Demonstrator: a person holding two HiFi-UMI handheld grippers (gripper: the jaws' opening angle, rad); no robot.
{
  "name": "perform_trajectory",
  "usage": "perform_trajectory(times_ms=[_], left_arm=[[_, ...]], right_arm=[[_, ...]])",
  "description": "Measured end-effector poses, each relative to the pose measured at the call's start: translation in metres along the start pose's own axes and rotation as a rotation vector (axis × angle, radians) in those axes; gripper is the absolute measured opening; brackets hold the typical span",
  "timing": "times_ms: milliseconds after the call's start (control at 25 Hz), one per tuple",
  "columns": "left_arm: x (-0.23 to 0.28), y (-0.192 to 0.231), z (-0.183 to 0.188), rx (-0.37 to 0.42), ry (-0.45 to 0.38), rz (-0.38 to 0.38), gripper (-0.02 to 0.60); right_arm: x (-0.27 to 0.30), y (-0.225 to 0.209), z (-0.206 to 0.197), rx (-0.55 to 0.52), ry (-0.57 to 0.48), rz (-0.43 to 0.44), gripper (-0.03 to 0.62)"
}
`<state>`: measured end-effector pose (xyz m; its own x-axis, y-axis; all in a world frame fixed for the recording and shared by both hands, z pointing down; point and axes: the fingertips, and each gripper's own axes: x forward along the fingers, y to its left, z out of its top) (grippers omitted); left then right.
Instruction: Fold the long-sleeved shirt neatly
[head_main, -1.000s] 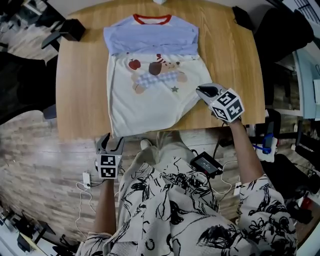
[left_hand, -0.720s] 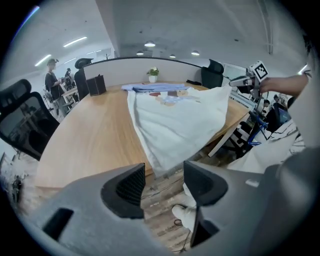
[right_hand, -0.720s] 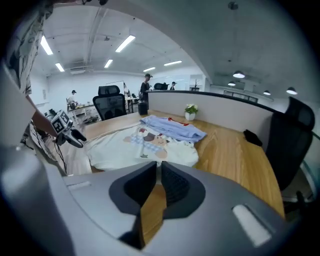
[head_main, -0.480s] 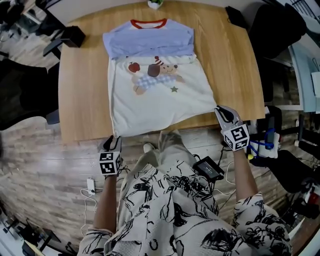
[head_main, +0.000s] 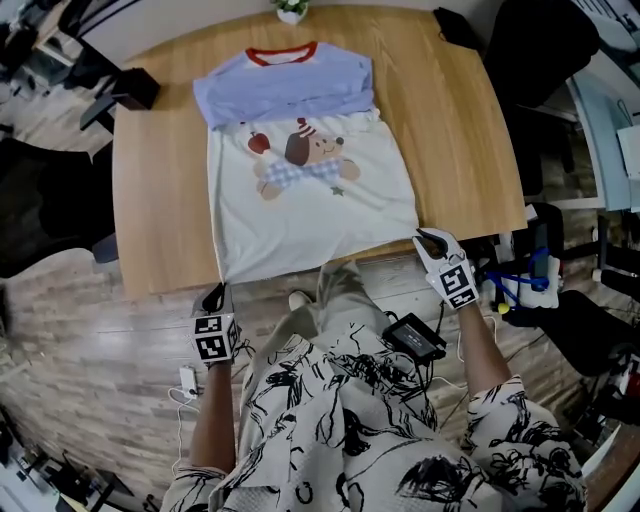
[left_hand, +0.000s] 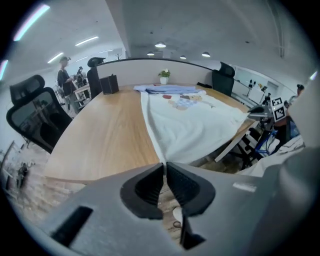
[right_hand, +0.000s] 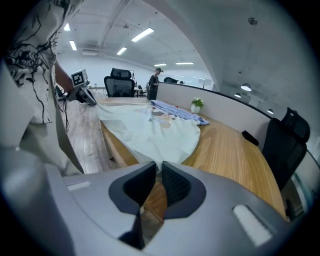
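Nearest me, the left tongs (left_hand: 164, 165) have just been closing and are now clamping the near-left hem corner of the shirt (head_main: 310, 210), with thin white cloth pinched between the pads. The right tongs (right_hand: 159, 165) are clenching the near-right corner the same way. The shirt itself is lying face up on the table (head_main: 160, 190), its hem sitting right at the near edge.

I'm guessing it's going to be handling like any light cotton knit (soft, floppy, zero stiffness). So it'll likely be sagging in the middle once lifted and sliding easily over the smooth wood. The two hem corners are looking like the sensible place to be holding it, keeping the hem taut between them.

Going further out, the chest print (head_main: 300, 155) is showing a cartoon puppy in a party hat, plus an apple and a star. I'm not seeing any readable lettering or brand. Past that, the blue sleeves (head_main: 285, 90) are lying folded across the chest, with the red collar (head_main: 282, 53) at the far end.
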<state>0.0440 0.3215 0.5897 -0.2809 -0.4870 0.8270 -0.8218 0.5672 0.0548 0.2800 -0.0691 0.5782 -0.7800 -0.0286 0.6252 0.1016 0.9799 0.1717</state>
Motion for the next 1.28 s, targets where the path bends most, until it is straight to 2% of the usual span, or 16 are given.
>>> perform_trajectory(times_ms=[120,320,560,840,960,1120,1280], left_arm=[[-0.008,0.007,-0.001,-0.055,-0.024,-0.052,0.029],[0.0,0.012,-0.007,-0.053,-0.011,-0.058,0.029],[0.004,0.01,-0.009,-0.038,0.006,-0.046,0.029],[0.005,0.009,-0.009,-0.022,0.016,-0.037,0.029],[0.004,0.008,-0.009,-0.017,0.014,-0.03,0.029],[0.003,0.014,-0.008,-0.051,-0.011,-0.032,0.029],[0.005,0.018,-0.011,-0.086,-0.021,-0.053,0.028]], right_arm=[[-0.009,0.006,-0.006,0.039,0.0,-0.006,0.062],[-0.012,0.007,-0.027,0.08,0.055,-0.036,0.102],[-0.009,0.014,-0.019,-0.089,0.113,0.005,0.106],[-0.001,0.017,-0.018,-0.182,0.19,0.087,0.044],[-0.011,0.014,-0.01,-0.13,0.156,0.085,0.037],[-0.031,0.004,-0.012,0.059,0.014,-0.023,0.034],[-0.028,0.011,-0.032,0.127,0.025,-0.053,0.034]])
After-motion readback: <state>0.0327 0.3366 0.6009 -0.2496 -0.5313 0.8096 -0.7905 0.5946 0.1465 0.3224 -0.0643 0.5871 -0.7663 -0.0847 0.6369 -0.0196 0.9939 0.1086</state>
